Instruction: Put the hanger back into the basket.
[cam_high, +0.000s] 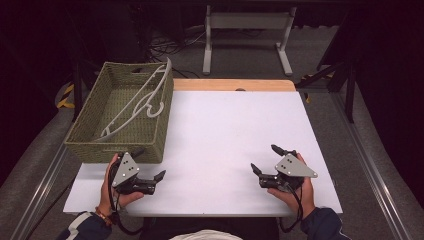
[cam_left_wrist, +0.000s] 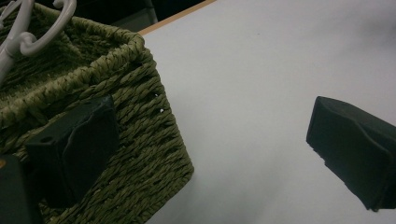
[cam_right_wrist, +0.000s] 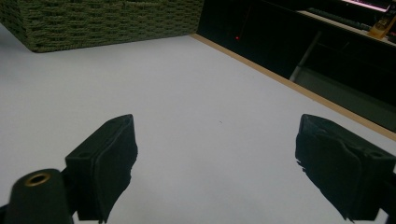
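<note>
A white plastic clothes hanger (cam_high: 137, 102) is seen lying tilted inside a woven green basket (cam_high: 87, 131) at the left of a white table (cam_high: 225, 130), its hook (cam_high: 156, 109) resting toward the basket's right wall and 1 shoulder raised above the far rim. The hanger is judged to be light and stiff, with a smooth, rounded bar that could slip between rubber pads; a hold is best taken on the straight shoulder bar or at the neck just below the hook, where the section is thickest, rather than on the thin curved tips. The basket is judged light as well, stiff enough to keep its shape, and rough enough to be gripped by its rim. The left gripper (cam_high: 150, 170) is held just beside the basket's near corner, jaws spread with nothing between them, the woven wall (cam_left_wrist: 149, 154) being close against 1 pad in the left gripper view, where the hook (cam_left_wrist: 42, 28) is also caught at the top corner. The right gripper (cam_high: 266, 159) is held well apart over bare table at the right, its 2 jaws likewise spread wide and empty, pointed toward the basket (cam_right_wrist: 102, 23).
</note>
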